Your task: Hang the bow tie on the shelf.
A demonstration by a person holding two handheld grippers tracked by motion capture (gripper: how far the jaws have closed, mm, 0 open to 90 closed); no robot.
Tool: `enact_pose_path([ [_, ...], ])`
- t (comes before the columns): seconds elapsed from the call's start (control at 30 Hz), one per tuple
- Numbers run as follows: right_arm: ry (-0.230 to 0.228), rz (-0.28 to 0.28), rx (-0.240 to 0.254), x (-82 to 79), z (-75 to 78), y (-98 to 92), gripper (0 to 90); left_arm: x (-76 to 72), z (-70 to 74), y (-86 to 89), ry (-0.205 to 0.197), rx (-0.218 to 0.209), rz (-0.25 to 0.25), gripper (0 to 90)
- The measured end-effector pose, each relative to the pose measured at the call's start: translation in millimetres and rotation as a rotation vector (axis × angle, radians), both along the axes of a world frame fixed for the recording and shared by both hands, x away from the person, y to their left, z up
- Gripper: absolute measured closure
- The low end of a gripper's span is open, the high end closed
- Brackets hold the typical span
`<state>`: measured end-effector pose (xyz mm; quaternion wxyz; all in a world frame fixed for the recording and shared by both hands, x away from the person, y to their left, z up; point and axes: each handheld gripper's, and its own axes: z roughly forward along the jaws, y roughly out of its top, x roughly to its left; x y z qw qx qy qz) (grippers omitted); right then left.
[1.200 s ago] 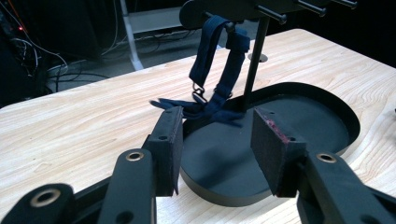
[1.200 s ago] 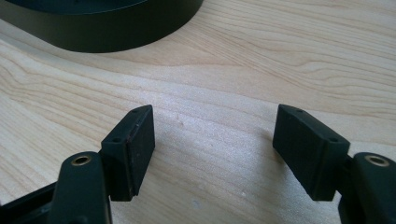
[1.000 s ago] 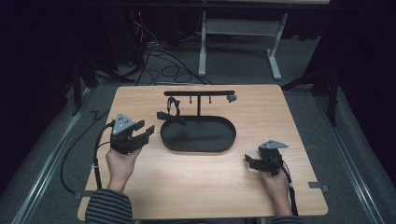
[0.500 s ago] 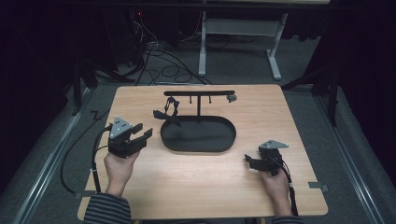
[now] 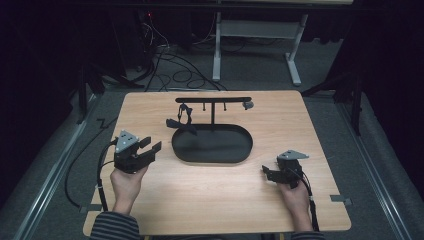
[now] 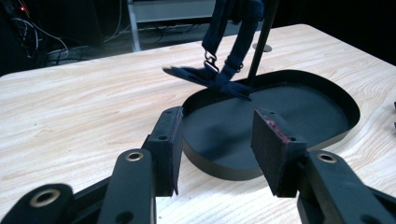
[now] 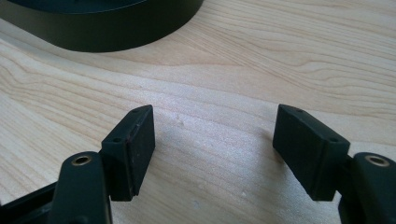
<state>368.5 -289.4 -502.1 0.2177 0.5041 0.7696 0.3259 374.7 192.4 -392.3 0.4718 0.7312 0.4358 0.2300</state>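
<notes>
Wooden surface (image 5: pixel 210 190) under black tray (image 5: pixel 212 145); dark strap (image 5: pixel 182 120), perhaps clipped, on rack (image 5: pixel 213 100); left claw (image 5: pixel 150 150) and right claw (image 5: pixel 267 173) both released.

A tray (image 5: pixel 212 150) lies mid-table (image 5: pixel 210 200), a strap (image 5: pixel 181 121) hanging behind it.

The left gripper (image 5: pixel 150 149) is black, with a grey three-cornered plate on top and a black cable behind it; the right gripper (image 5: pixel 268 173) looks the same; their flat black pads (image 6: pixel 169 148) have small screws; both sleeves (image 5: pixel 114 227) are striped.
</notes>
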Motion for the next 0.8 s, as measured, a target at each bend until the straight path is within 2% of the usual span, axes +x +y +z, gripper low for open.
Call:
enact_pose_path([
  [0.6, 0.0, 0.0, -0.001, -0.1, 0.0, 0.3, 31.1, -8.8, -18.8, 12.8, 0.047, -0.025, 0.026, 53.8],
  [0.8, 0.0, 0.0, -0.002, 0.0, 0.0, 0.2, 31.1, -10.2, -28.9, 12.4, 0.07, -0.008, 0.023, 53.8],
])
